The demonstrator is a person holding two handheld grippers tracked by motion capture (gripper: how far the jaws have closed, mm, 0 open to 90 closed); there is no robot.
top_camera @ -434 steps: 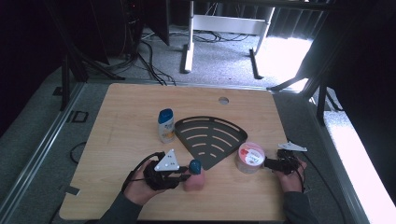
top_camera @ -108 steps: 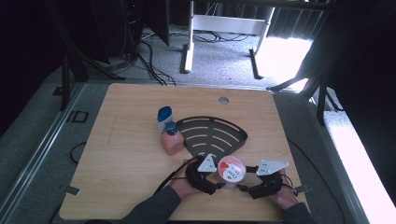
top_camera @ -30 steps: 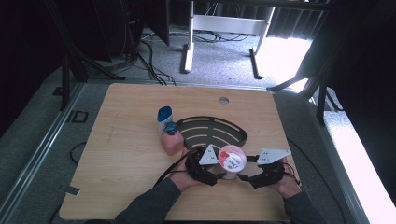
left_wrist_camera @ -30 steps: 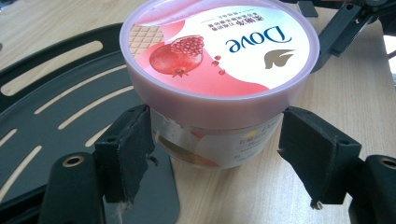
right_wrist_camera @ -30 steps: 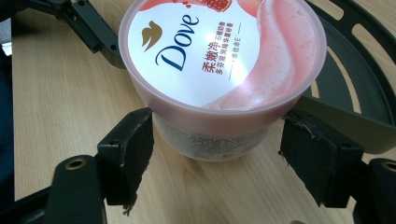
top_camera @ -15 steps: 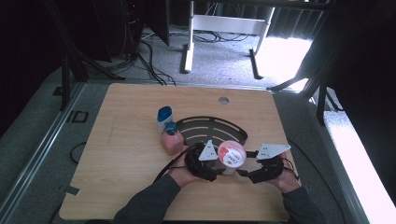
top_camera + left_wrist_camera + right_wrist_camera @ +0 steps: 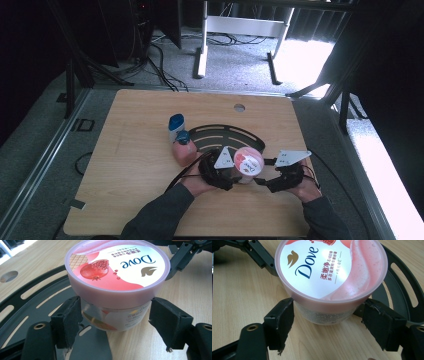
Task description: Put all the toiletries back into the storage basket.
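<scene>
A: Pink-lidded tub sits at 6 o'clock on the table, half on the near rim of the black rack. We have both grippers round it.

B: Grip state?

A: Left gripper clamps the tub's clear wall just under the lid; both pads look in contact. Right gripper straddles it from the opposite side, jaws spread, gaps both sides, so not holding.

B: Risks?

A: Thin wall may buckle or slip if we squeeze harder. Right jaws closing off-centre could twist the tub out of the left hold. Base straddles the rack edge, so a release here may leave it tilted. Bottles at 10 o'clock stand clear.
</scene>
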